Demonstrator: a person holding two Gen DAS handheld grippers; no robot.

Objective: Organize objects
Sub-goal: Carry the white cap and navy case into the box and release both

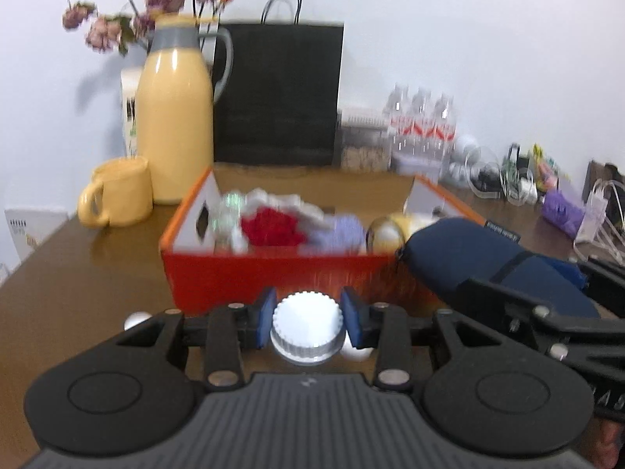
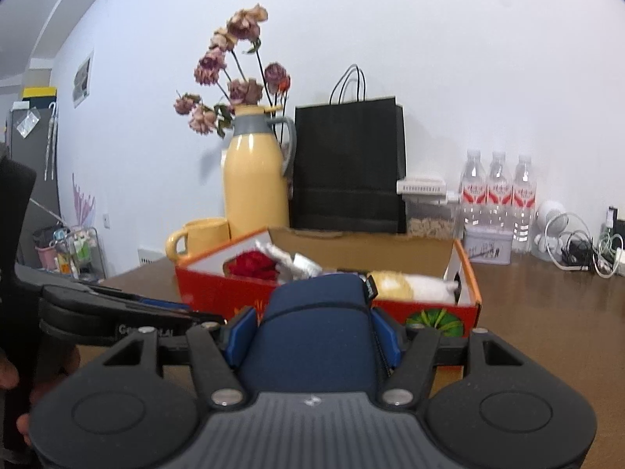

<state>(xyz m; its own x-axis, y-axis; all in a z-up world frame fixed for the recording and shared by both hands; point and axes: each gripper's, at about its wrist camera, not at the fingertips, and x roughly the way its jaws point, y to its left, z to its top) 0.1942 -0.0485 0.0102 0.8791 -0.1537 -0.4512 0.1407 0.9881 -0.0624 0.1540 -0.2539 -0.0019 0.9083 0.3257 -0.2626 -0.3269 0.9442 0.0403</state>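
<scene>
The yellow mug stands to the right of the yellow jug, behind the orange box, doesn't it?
Not quite: the yellow mug stands to the left of the yellow jug, as both wrist views show. Both do sit behind the orange box.

White ribbed cap seen end-on, just before orange box. Navy pouch lengthwise, raised nr box front; box open, cloths inside.

We see only the ribbed white cap, its container hidden below | left view blurs the orange box contents | navy pouch covers the box's middle | cables too small to identify
</scene>
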